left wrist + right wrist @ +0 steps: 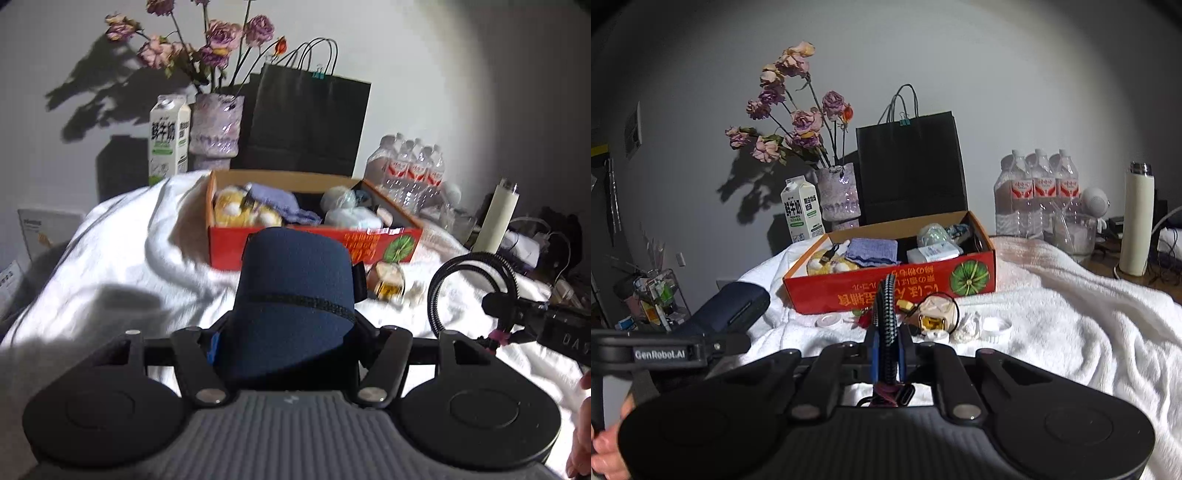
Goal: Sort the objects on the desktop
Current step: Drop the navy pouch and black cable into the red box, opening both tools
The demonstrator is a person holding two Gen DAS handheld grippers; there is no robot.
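Observation:
My left gripper [291,332] is shut on a dark blue fabric case [295,291] and holds it above the white towel, in front of the red cardboard box [317,245]. The case also shows at the left of the right wrist view [731,306]. My right gripper [888,343] is shut on a coiled black braided cable [886,317]; its loop shows in the left wrist view [476,291]. The box [894,291] holds a yellow plush toy [831,264], a purple cloth [873,251] and white packets [934,253].
Small items lie on the towel [1052,332] before the box: a yellow charger [934,317], white lids [997,325], a crumpled tissue [967,326]. Behind stand a milk carton [802,214], a flower vase [838,195], a black paper bag [910,166], water bottles [1034,192] and a white flask [1137,225].

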